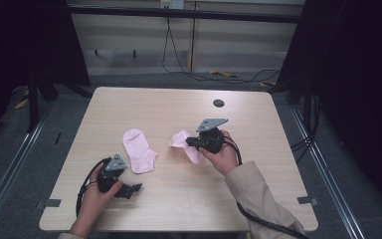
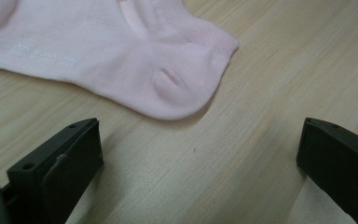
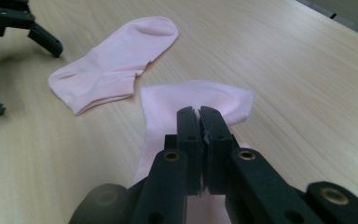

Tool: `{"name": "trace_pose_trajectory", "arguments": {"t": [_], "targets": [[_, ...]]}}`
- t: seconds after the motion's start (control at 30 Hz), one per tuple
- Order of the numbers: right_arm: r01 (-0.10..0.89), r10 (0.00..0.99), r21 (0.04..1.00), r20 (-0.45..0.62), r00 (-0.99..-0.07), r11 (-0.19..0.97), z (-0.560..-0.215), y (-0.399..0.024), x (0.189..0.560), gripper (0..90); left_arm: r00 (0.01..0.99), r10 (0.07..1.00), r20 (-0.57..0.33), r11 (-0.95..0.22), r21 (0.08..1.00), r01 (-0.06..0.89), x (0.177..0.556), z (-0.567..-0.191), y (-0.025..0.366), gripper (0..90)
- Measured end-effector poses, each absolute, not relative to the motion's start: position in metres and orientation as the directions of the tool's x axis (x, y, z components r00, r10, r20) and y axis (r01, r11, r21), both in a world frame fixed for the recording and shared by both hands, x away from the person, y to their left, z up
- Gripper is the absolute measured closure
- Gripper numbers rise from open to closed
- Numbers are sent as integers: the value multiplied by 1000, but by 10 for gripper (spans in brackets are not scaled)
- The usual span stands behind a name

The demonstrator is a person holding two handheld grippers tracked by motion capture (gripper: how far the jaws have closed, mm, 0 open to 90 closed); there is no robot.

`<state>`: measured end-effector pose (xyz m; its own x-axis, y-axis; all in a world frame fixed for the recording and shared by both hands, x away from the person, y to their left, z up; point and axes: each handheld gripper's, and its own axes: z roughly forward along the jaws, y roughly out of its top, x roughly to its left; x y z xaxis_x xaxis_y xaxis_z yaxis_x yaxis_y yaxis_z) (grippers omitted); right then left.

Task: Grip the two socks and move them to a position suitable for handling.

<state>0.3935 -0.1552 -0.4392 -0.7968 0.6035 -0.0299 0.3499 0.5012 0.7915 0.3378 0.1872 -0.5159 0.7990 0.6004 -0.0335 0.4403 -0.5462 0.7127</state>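
Observation:
Two pink socks are on the wooden table. One pink sock lies flat left of centre. The second pink sock is pinched by my right gripper, whose jaws are shut on its fabric and lift part of it off the table. My left gripper rests low near the table's front left, jaws wide open with bare wood between them, just short of the flat sock's heel.
A small dark round hole sits near the table's far edge. Cables trail on the floor behind the table. Dark curtains stand at both sides.

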Motion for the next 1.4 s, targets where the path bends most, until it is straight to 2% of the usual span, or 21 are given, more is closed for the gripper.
{"name": "trace_pose_trajectory", "arguments": {"t": [0.2, 0.33, 0.4, 0.47, 0.73, 0.97, 1.07, 1.17, 1.33, 1.4], "targets": [[291, 550, 792, -67, -833, 537, -434, -173, 381, 876, 799, 600, -34, -546, 713, 440, 338, -516, 187, 0], [306, 573, 763, -102, -813, 570, -441, -194, 382, 837, 799, 600, -34, -546, 713, 440, 338, -516, 187, 0], [359, 643, 750, -114, -757, 556, -451, -222, 387, 696, 799, 601, -34, -546, 713, 441, 338, -516, 187, 0], [379, 674, 755, -111, -731, 535, -455, -233, 387, 632, 799, 601, -34, -546, 713, 440, 338, -516, 187, 0], [414, 707, 755, -93, -701, 509, -461, -251, 371, 574, 799, 601, -34, -546, 713, 440, 338, -516, 187, 0], [440, 726, 755, -68, -684, 485, -463, -261, 345, 458, 799, 600, -34, -546, 713, 440, 338, -516, 187, 0], [455, 743, 766, -42, -668, 454, -465, -269, 333, 469, 799, 600, -34, -546, 712, 441, 338, -516, 187, 0], [473, 752, 770, -12, -660, 428, -472, -274, 327, 538, 799, 600, -34, -546, 713, 441, 338, -516, 187, 0], [502, 797, 783, 15, -604, 366, -478, -265, 341, 633, 800, 600, -33, -546, 713, 439, 338, -516, 187, 0], [505, 804, 772, -13, -594, 385, -484, -256, 353, 649, 799, 600, -33, -547, 713, 440, 338, -516, 187, 0]]}}
